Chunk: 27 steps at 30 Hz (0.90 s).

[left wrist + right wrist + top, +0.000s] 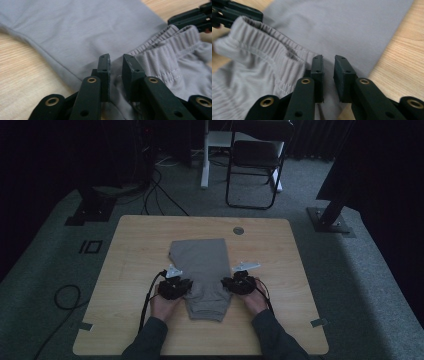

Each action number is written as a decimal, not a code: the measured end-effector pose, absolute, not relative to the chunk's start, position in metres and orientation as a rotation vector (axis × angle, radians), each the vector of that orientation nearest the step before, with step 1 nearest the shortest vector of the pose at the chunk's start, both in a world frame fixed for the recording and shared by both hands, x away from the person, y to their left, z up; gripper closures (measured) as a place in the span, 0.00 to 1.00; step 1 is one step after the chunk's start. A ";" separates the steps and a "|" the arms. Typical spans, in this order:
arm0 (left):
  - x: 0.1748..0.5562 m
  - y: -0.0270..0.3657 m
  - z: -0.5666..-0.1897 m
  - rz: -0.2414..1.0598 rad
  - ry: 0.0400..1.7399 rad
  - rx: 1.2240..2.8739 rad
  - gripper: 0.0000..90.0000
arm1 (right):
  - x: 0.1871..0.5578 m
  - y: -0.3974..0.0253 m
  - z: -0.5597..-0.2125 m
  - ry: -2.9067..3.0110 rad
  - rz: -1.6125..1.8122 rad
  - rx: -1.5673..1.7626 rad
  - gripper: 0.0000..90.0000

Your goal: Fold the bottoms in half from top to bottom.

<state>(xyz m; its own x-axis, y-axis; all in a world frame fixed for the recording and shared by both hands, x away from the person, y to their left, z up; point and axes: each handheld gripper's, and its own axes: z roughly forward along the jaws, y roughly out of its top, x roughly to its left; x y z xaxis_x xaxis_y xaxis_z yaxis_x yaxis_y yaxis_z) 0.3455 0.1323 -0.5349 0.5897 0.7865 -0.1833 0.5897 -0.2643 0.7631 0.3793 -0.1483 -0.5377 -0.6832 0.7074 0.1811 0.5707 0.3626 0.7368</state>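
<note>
Grey knit fabric, a garment [204, 272] with a ribbed elastic waistband [172, 42], lay flat near the middle of the wooden table [130, 260], with the waistband end toward the person and the plain end pointing away. The left gripper [176, 287] sat at the garment's left edge and the right gripper [239, 284] at its right edge, each level with the point where the waistband section met the broader panel. In the left gripper view the jaws stood nearly together with a narrow gap, and a thin fold of cloth ran between them; the hold appeared to be a pinch on the garment's edge, although the contact itself was partly hidden. The right gripper view showed the same arrangement: jaws almost together, astride the fabric edge beside the gathered waistband [262, 37]. The step in hand was judged to be a fold, with both side edges taken up at matching points. The next move would call for an even, simultaneous lift of both grippers, then a carry of the waistband end forward over the far panel. Unequal height or speed would likely skew the crease, and a weak pinch could drop one edge.
</note>
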 end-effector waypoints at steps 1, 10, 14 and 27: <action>0.342 0.133 -0.534 0.285 1.084 1.963 0.85 | 0.376 -0.151 -0.536 2.452 1.252 1.152 0.87; 0.316 0.129 -0.537 0.243 0.998 1.986 0.83 | 0.356 -0.159 -0.528 2.476 1.339 1.068 0.83; 0.308 0.127 -0.541 0.231 0.974 2.013 0.82 | 0.346 -0.163 -0.522 2.464 1.357 1.019 0.80; 0.300 0.131 -0.548 0.218 0.980 2.028 0.79 | 0.363 -0.142 -0.516 2.408 1.279 1.090 0.78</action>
